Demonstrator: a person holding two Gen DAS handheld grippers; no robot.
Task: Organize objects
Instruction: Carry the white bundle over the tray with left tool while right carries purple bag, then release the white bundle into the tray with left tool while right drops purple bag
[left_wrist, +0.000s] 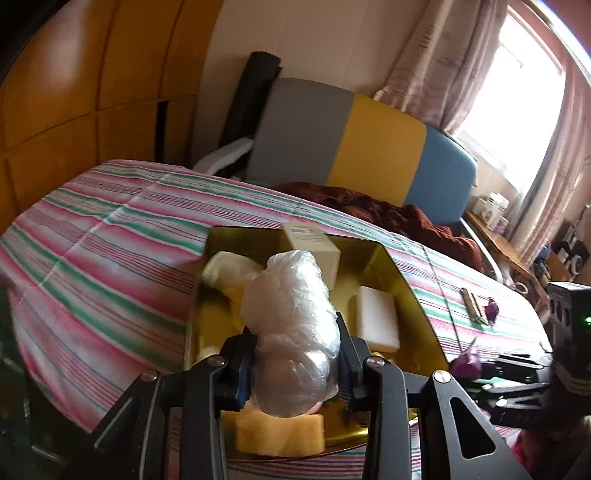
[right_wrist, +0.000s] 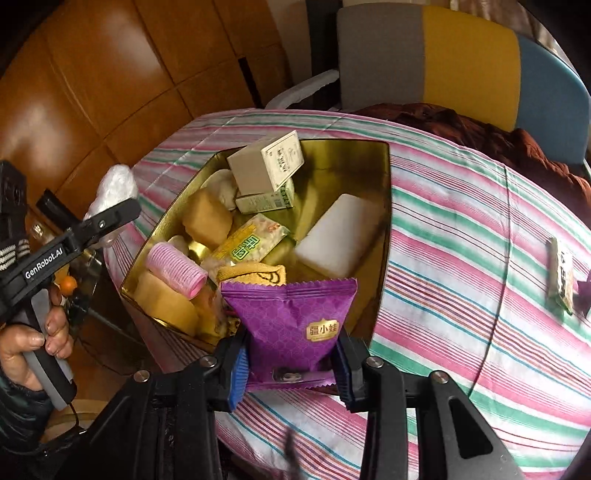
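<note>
Right now, right gripper (right_wrist: 291, 363): fingers clenched on purple snack packet (right_wrist: 291, 325).
Gold tin (right_wrist: 384, 236): just ahead of those fingers.
Left gripper (left_wrist: 295, 365): fingers grasped a plastic bag bundle (left_wrist: 291, 325) above the tin.

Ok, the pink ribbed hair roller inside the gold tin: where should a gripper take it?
Grip the pink hair roller across its middle, jaws closing on the curved sides, coming straight down from above. It lies on its side atop the pile near the gold tin's left wall, so its top is exposed while neighbours crowd its ends.
</note>
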